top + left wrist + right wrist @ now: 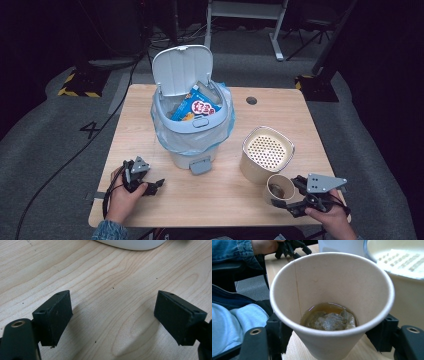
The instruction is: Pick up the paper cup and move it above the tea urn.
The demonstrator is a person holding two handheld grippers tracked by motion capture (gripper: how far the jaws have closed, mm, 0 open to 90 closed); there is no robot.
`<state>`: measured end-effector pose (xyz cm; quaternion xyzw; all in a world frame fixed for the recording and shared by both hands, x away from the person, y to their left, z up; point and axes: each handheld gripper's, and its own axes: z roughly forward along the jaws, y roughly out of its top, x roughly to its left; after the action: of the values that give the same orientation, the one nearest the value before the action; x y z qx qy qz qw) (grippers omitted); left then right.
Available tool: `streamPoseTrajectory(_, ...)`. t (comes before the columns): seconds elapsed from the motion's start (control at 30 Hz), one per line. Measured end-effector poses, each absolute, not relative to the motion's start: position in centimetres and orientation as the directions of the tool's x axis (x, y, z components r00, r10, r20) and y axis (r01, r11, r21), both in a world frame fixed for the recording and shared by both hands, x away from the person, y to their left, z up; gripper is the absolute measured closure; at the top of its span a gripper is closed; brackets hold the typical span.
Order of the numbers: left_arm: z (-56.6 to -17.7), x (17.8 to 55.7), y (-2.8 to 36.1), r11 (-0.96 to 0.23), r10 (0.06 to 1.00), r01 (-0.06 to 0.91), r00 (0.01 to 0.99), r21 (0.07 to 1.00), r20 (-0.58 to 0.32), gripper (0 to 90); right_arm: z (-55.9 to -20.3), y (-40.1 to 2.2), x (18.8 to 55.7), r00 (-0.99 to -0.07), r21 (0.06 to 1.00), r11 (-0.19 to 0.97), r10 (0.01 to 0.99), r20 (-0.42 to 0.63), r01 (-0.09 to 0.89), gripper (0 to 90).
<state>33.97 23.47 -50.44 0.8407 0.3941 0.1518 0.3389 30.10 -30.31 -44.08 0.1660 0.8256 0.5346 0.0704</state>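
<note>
Paper cup [332, 302] clamped between the black jaws of the right gripper [292, 197], tilted, just in front of the cream strainer canister [266, 152] and almost touching its wall. Brown liquid and a soaked tea bag [329, 320] pooled at the cup's bottom (seen in the right gripper view). Left gripper [155, 185] resting low on the wooden table [225, 190], well to the left of the canister, jaws spread wide with bare wood between them. White pedal bin [192, 125] behind and left of the canister, lid up, blue snack packet [197, 107] inside its liner.
</note>
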Motion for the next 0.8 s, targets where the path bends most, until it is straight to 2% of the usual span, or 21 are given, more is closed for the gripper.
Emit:
streamPoseTrajectory(0.3,-50.5,34.0,23.5,-0.458,0.763,0.56,0.646,0.691,-0.018,15.3,-40.8,-30.9,30.9,-0.925,0.9,0.372,0.37,0.083,0.229,30.5)
streamPoseTrajectory(0.43,-50.5,34.0,23.5,-0.458,0.763,0.56,0.646,0.691,-0.018,15.3,-38.5,-31.0,31.8,-0.923,0.909,0.354,0.378,0.077,0.221,30.6)
streamPoseTrajectory(0.8,-50.5,34.0,23.5,-0.454,0.763,0.562,0.646,0.691,-0.025,15.2,-35.2,-30.8,33.3,-0.916,0.921,0.341,0.399,0.039,0.187,30.8)
